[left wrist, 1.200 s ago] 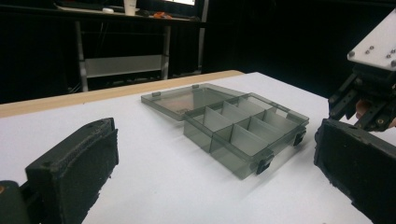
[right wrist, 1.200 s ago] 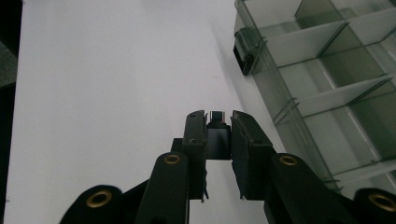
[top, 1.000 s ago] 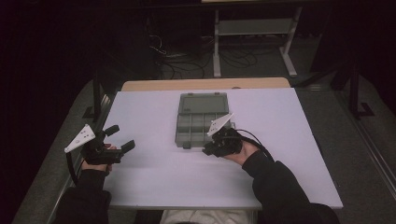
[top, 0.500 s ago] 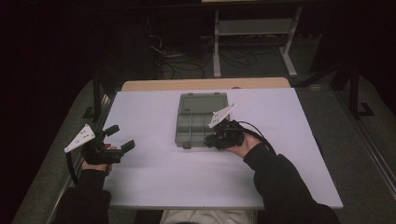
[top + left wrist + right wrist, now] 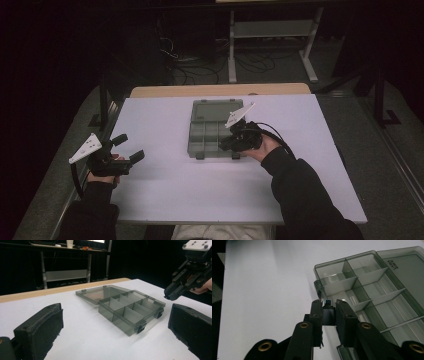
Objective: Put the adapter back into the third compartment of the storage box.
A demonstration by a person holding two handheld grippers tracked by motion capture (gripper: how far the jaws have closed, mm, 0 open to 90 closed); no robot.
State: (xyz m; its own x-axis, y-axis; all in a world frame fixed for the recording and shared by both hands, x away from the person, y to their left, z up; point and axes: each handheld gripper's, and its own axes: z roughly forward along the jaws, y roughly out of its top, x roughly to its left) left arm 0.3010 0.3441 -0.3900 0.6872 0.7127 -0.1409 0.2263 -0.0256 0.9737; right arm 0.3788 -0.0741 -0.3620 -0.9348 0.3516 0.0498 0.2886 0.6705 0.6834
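Observation:
A grey see-through organizer box (image 5: 212,129) lies open on the white table (image 5: 165,185), its lid folded back and its compartments (image 5: 372,290) empty. My right gripper (image 5: 231,144) hovers over the box's near right corner, shut on a small black adapter (image 5: 329,314) with a metal plug at its tip. In the left gripper view the right gripper (image 5: 175,291) hangs above the box (image 5: 126,307). At the table's left edge my left gripper (image 5: 129,148) is open, with nothing between its wide-apart jaws, pointing toward the box.
A wooden strip (image 5: 220,90) runs along the table's far edge. Beyond it stand a metal frame (image 5: 270,35) and cables on the dark floor. Bare white tabletop surrounds the box.
My right gripper has risen and moved a little toward the far right with the adapter in its jaws. The left gripper has stayed in place.

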